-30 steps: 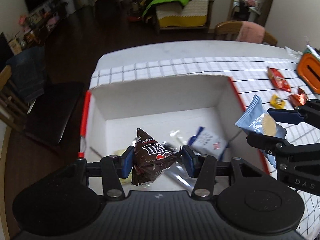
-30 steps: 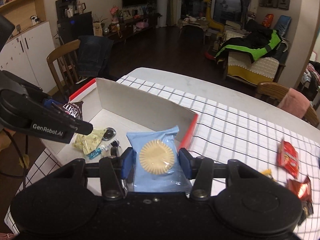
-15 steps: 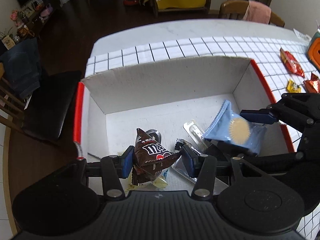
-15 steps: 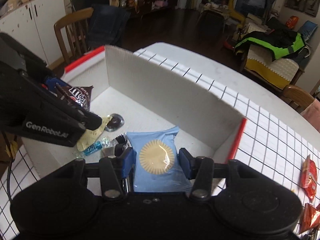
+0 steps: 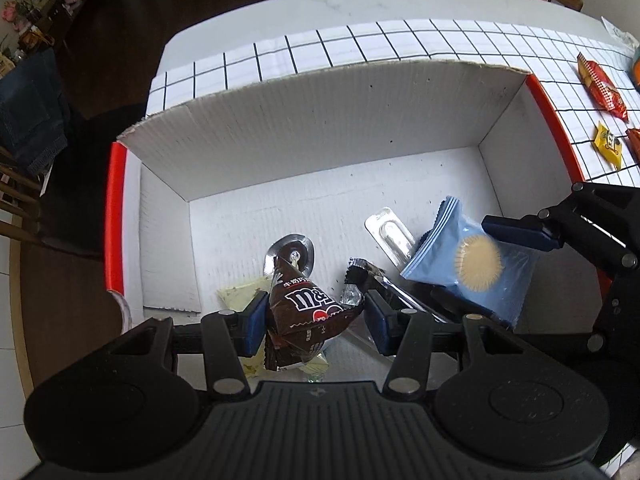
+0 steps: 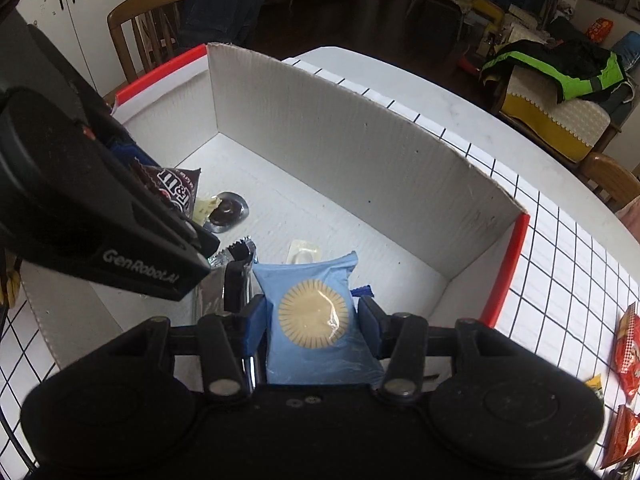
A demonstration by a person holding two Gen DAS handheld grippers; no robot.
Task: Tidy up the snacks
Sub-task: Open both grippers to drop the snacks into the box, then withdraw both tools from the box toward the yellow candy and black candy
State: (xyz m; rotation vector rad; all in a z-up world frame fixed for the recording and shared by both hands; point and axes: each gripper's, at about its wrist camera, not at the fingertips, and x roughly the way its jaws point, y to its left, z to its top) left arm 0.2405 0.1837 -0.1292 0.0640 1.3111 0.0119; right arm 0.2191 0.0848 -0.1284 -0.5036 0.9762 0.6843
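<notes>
A white cardboard box [image 5: 320,128] with red edges stands on the checked tablecloth. My left gripper [image 5: 316,322] is low inside it, shut on a brown M&M's bag [image 5: 308,300] that hangs just above the loose snacks. My right gripper [image 6: 312,320] is shut on a blue cookie packet [image 6: 316,316] over the box's right half. In the left wrist view this blue packet [image 5: 472,264] sits between the right gripper's fingers [image 5: 520,232]. In the right wrist view the left gripper's black body [image 6: 100,200] fills the left side, with the brown bag [image 6: 176,192] behind it.
On the box floor lie a round foil chocolate [image 5: 290,254], a pale yellow packet [image 5: 240,292], a silver blister pack [image 5: 390,236] and a crumpled dark wrapper [image 5: 356,276]. Red packets [image 5: 602,86] and a yellow candy [image 5: 608,148] lie on the cloth to the right. A wooden chair [image 6: 148,36] stands beyond the box.
Both grippers have sunk into the box with their packets and tipped further downward. The right one came in over the box's right wall. Neither grip has changed.
</notes>
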